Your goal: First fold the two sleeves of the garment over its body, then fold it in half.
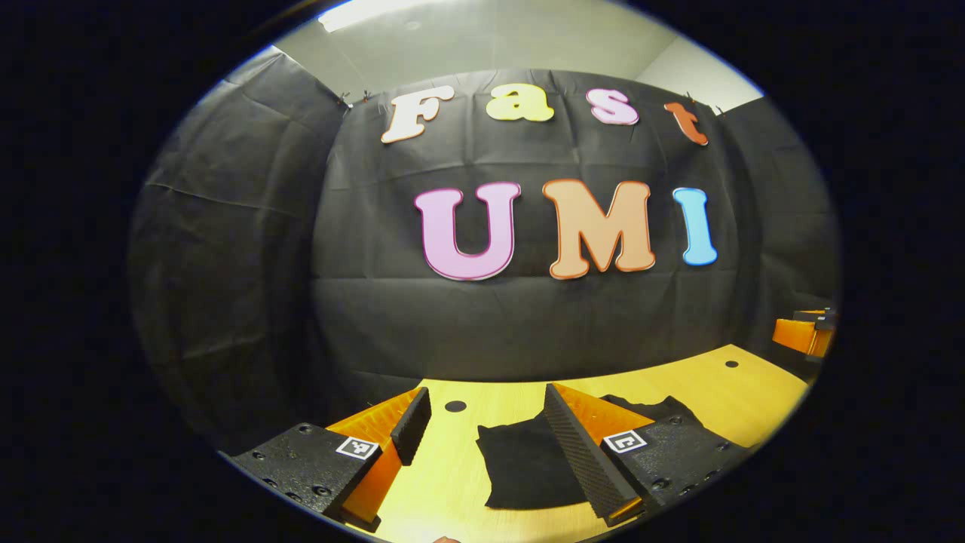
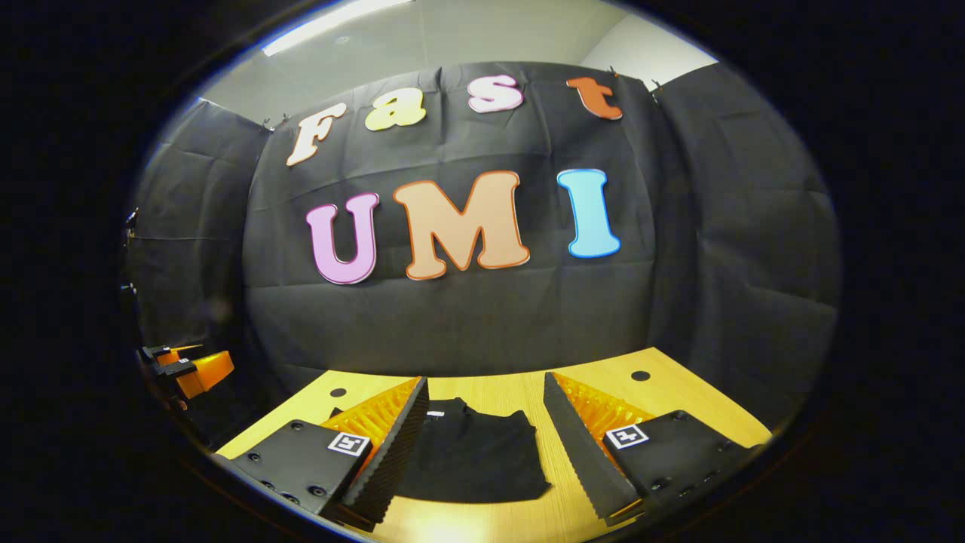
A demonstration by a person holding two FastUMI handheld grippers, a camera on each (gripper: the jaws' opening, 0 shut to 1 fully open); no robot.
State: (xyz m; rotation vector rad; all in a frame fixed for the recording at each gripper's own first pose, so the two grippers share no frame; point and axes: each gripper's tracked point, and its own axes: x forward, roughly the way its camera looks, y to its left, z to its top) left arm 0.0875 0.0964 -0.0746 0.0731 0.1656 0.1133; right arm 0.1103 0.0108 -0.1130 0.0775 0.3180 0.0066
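Observation:
A black garment (image 1: 528,460) lies flat on the yellow wooden table (image 1: 445,483), gathered into a compact block. In the left gripper view my left gripper (image 1: 486,396) hovers above the table with its fingers wide apart and nothing between them; the garment sits under and beside its right finger (image 1: 580,452). In the right gripper view the same garment (image 2: 475,456) lies between the spread fingers of my right gripper (image 2: 486,385), which holds nothing. The other gripper (image 2: 188,366) shows far off at the left edge of that view.
The table has small dark holes (image 1: 454,406) near its far edge, right against the black cloth wall. In the left gripper view the other gripper (image 1: 807,332) shows at the far right. Bare wood (image 2: 588,377) surrounds the garment.

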